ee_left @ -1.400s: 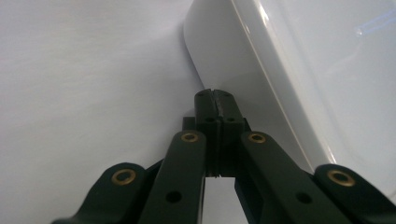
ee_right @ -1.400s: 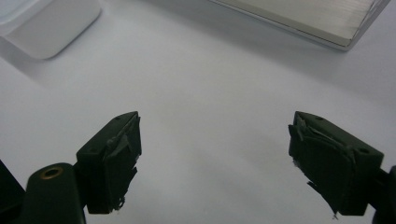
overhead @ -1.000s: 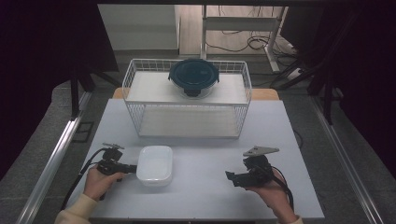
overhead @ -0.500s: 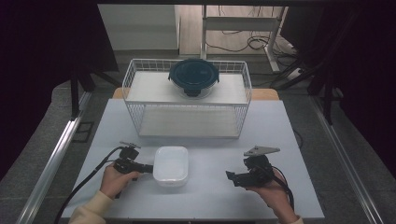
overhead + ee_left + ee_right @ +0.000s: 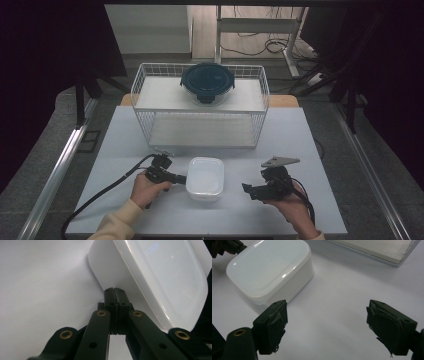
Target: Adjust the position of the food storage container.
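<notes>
A white lidded plastic box lies on the white table, near its front. My left gripper is shut with nothing between its jaws, and its closed tips rest against the box's left wall. In the left gripper view the shut tips touch the side of the box. To the right of the box my right gripper stands open and points left at it, a short gap away. The right gripper view has the box beyond the open jaws, which hold nothing.
A white wire basket stands at the back of the table with a round dark blue lidded container on its upper shelf. Bare tabletop lies to the right. Cables trail from both grippers towards the front edge.
My left gripper has moved to the right with its shut tips against the white box, and the box has slid right with it. The right gripper has stayed where it was.
</notes>
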Demonstrator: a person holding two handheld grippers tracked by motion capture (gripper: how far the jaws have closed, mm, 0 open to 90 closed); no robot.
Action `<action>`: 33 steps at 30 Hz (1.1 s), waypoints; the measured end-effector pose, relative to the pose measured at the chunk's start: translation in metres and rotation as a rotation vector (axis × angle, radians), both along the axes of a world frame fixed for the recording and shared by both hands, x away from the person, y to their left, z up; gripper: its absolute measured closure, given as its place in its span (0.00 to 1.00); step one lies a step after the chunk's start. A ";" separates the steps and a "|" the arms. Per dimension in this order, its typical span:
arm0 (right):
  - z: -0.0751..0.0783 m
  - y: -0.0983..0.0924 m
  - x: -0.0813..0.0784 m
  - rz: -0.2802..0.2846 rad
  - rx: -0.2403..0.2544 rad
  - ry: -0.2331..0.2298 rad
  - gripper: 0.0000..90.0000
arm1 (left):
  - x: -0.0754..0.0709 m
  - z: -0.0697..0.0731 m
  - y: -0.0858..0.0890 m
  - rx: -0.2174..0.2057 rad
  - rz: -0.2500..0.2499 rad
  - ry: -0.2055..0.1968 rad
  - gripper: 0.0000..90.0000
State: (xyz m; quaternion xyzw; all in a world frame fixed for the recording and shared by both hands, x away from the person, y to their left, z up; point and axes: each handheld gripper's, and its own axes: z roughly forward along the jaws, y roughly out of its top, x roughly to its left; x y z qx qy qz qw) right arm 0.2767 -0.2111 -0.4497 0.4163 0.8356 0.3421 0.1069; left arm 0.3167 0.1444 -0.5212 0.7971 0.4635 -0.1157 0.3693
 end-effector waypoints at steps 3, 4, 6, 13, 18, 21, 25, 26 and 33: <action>0.000 0.000 0.000 0.000 0.000 0.001 0.19 | 0.000 0.000 -0.003 -0.007 0.003 0.002 1.00; 0.000 0.000 0.000 -0.002 0.001 0.003 0.19 | 0.000 -0.001 -0.002 -0.001 -0.009 -0.002 1.00; 0.001 0.000 -0.001 -0.003 0.001 0.005 0.19 | -0.002 0.001 0.000 0.011 0.001 -0.024 1.00; 0.004 -0.001 -0.002 0.000 0.013 -0.021 0.19 | -0.025 0.032 0.020 0.008 0.079 -0.153 0.96; 0.005 -0.005 -0.001 -0.022 0.048 -0.021 0.18 | -0.043 0.059 0.033 -0.050 0.150 -0.238 0.52; 0.006 -0.008 -0.001 -0.053 0.087 -0.046 0.18 | -0.051 0.070 0.037 -0.017 0.184 -0.297 0.37; 0.006 -0.011 -0.001 -0.060 0.116 -0.053 0.21 | -0.054 0.072 0.035 0.024 0.202 -0.336 0.32; 0.005 -0.012 0.000 -0.065 0.123 -0.045 0.22 | -0.054 0.072 0.034 0.033 0.206 -0.340 0.31; 0.005 -0.017 0.003 -0.068 0.132 -0.051 0.22 | -0.056 0.071 0.035 0.059 0.205 -0.350 0.26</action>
